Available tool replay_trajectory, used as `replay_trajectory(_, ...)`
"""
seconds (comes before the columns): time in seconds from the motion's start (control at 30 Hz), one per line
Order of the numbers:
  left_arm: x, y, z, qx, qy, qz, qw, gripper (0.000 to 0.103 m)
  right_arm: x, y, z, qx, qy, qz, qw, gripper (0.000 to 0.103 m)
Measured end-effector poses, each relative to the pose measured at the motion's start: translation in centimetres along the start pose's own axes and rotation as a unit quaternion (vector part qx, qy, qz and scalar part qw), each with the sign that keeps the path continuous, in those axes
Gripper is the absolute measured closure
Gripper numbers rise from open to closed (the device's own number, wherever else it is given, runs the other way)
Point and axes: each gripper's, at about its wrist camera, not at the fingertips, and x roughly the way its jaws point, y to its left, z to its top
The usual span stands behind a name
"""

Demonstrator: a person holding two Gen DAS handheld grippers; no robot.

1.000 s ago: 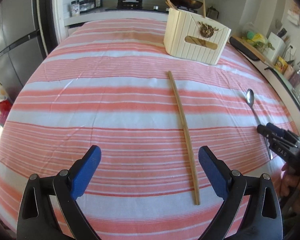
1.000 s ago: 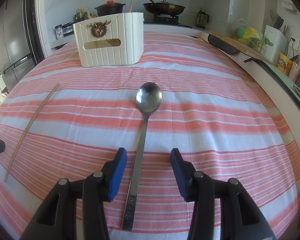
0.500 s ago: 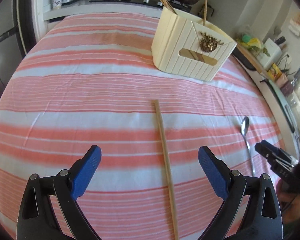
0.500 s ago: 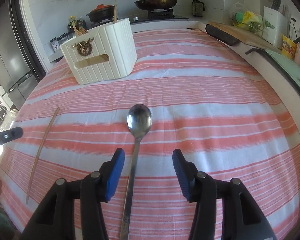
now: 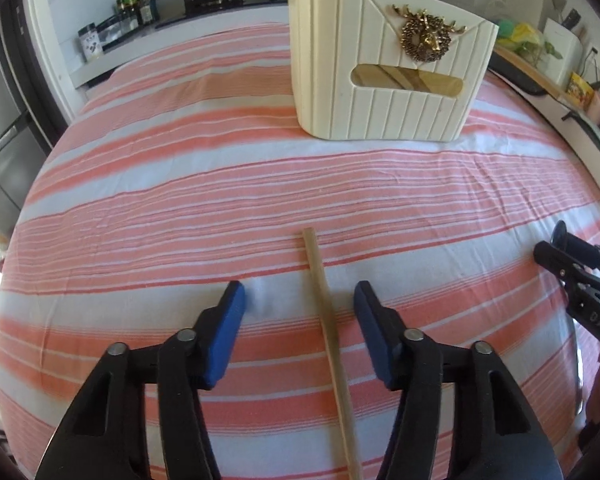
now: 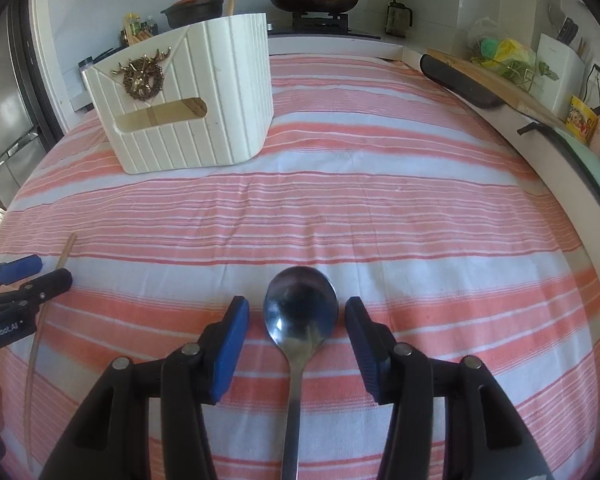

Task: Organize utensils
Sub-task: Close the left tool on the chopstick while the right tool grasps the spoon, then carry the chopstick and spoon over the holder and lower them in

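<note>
Before the cream caddy (image 5: 384, 64), both hand-held grippers straddle utensils, unclenched: the left hand-held gripper (image 5: 299, 296) around a chopstick (image 5: 327, 320), the right hand-held gripper (image 6: 297, 310) around a spoon (image 6: 300, 312). Next comes pinching each.

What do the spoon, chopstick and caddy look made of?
Spoon: polished metal, likely steel; its bowl mirrors light.
Chopstick: matte pale wood or bamboo.
Caddy: cream, ribbed, probably moulded plastic, with a brassy deer emblem.
</note>
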Motion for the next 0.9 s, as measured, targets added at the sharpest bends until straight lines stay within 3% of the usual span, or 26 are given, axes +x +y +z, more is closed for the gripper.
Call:
replay_trajectory(0.03, -0.1, -0.3, 0.0, 0.007, -0.004, 0.0, 1.0, 0.074, 0.1, 0.1, 0.1, -0.003, -0.003, -0.008, 1.0, 0.066)
replay_trajectory(0.07, -0.1, -0.5, 0.1, 0.012, -0.007, -0.001, 0.9999, 0.093, 0.1, 0.0, 0.2, -0.005, -0.007, -0.011, 1.0, 0.067)
replay_trajectory(0.1, -0.1, -0.7, 0.2, 0.013, -0.007, -0.001, 0.9999, 0.096, 0.0, -0.2, 0.2, -0.001, -0.008, -0.004, 1.0, 0.067)
replay_trajectory(0.2, -0.9, 0.0, 0.2, -0.007, -0.019, -0.016, 0.9997, 0.098, -1.0, -1.1, 0.1, 0.014, -0.032, 0.028, 0.999, 0.067)
replay_trajectory(0.37, -5.9, 2.0, 0.6, -0.049, -0.082, -0.037, 0.9947, 0.098, -5.2, -1.9, 0.1, 0.018, -0.095, 0.064, 0.993, 0.067)
replay_trajectory(0.63, -14.9, 4.6, -0.1, -0.085, -0.18, -0.054, 0.9784, 0.098, -13.0, -1.5, -0.2, -0.005, -0.179, 0.109, 0.978, 0.067)
replay_trajectory(0.9, -19.7, 5.4, -0.5, -0.109, -0.229, -0.091, 0.963, 0.098, -17.4, -1.2, 0.0, -0.017, -0.227, 0.122, 0.966, 0.067)
